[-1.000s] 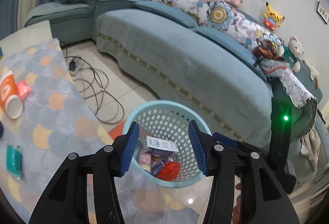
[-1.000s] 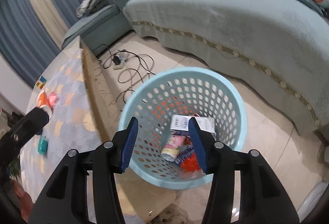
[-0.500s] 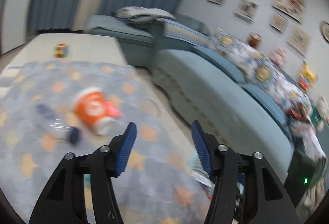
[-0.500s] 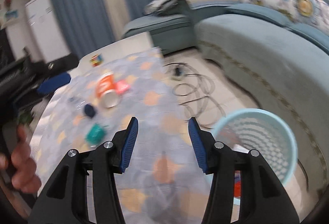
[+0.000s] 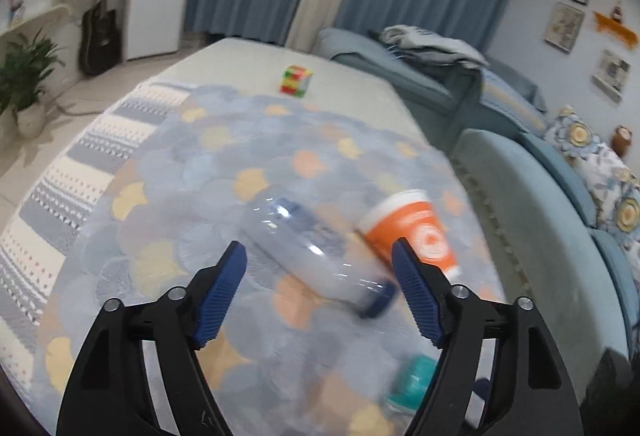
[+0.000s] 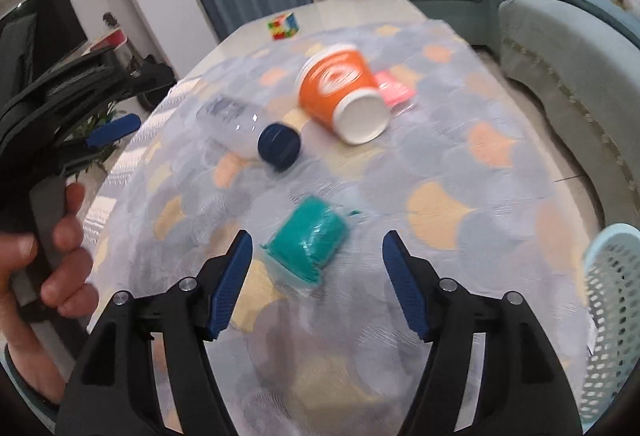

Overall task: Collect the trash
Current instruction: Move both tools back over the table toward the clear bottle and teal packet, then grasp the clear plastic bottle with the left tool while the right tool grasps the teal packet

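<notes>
Basket (image 6: 612, 300) at table edge, contents mostly out of view.

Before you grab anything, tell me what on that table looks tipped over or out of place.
The orange cup lies on its side, base toward the right wrist camera, with a pink wrapper beside it. The clear bottle also lies flat, dark cap on. A crumpled teal packet sits nearer. Nothing looks spilled.

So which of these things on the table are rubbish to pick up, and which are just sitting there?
Rubbish for the job:
- clear plastic bottle, lying down
- orange paper cup, tipped over
- pink wrapper
- teal packet
- blue basket, where the rubbish goes

Just sitting there:
- puzzle cube
- sofa
- guitar
- potted plant
</notes>
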Action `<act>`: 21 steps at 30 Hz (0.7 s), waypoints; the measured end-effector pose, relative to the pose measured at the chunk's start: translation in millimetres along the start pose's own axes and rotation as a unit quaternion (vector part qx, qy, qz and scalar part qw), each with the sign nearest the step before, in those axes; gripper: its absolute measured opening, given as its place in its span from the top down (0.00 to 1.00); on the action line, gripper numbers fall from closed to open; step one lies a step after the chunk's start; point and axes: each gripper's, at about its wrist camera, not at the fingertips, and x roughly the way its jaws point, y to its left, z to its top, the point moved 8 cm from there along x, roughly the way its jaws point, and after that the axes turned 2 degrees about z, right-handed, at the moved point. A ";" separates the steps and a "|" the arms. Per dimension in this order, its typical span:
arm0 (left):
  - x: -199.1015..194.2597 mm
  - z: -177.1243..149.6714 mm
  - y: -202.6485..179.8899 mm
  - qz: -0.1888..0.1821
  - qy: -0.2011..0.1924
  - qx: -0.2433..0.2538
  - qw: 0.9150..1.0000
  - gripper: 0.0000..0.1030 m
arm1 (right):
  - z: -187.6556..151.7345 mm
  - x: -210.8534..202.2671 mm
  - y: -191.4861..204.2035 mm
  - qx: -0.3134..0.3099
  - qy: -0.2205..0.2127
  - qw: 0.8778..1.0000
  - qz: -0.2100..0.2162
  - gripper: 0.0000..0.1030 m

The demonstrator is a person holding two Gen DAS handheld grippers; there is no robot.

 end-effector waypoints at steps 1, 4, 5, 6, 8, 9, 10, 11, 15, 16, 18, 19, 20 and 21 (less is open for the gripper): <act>10.1 -1.3 3.8 -0.005 0.012 -0.013 1.000 0.28 | -3.8 2.8 -0.6 -0.005 0.000 1.000 -0.005 0.38; 34.1 -5.4 5.9 -0.015 0.033 -0.033 0.999 0.28 | -6.4 9.4 -0.2 -0.010 0.003 1.000 -0.008 0.38; 42.4 -5.5 4.0 -0.018 0.036 -0.036 0.999 0.28 | -4.7 6.2 0.3 -0.012 -0.008 1.000 -0.010 0.38; 48.9 -5.8 2.6 -0.021 0.039 -0.039 0.998 0.28 | -4.3 5.0 0.4 -0.013 -0.012 1.000 -0.011 0.37; 65.3 -3.2 6.5 -0.010 0.040 -0.071 0.997 0.28 | -6.6 8.8 2.6 -0.016 -0.004 1.000 -0.007 0.37; 72.2 -3.1 9.5 -0.010 0.040 -0.088 0.995 0.28 | -6.7 9.8 3.2 -0.017 -0.003 1.000 -0.008 0.37; 81.7 -3.6 10.3 -0.016 0.049 -0.105 0.993 0.28 | -7.0 10.8 3.1 -0.016 -0.001 1.000 -0.008 0.37; 88.8 -4.7 9.9 -0.018 0.059 -0.114 0.992 0.28 | -6.2 12.9 2.6 -0.015 0.003 1.000 -0.006 0.36; 110.0 -5.7 3.5 -0.002 0.076 -0.118 0.990 0.28 | -6.1 15.2 -1.3 0.002 0.010 1.000 0.010 0.35; 114.5 -6.1 0.3 0.013 0.079 -0.103 0.991 0.28 | -6.5 14.5 -1.8 0.005 0.010 1.000 0.013 0.35; 122.0 -7.4 -4.9 0.031 0.087 -0.078 0.993 0.28 | -6.3 15.3 -3.2 0.011 0.012 1.000 0.018 0.35; 126.4 -9.0 -8.3 0.037 0.093 -0.063 0.993 0.29 | -6.4 15.8 -3.8 0.013 0.013 1.000 0.020 0.35; 129.9 -11.3 -10.1 0.040 0.100 -0.050 0.993 0.30 | -5.9 16.3 -4.2 0.015 0.014 1.000 0.021 0.35; 130.1 -13.2 -11.2 0.047 0.102 -0.035 0.993 0.32 | -6.0 16.4 -4.9 0.015 0.015 1.000 0.020 0.35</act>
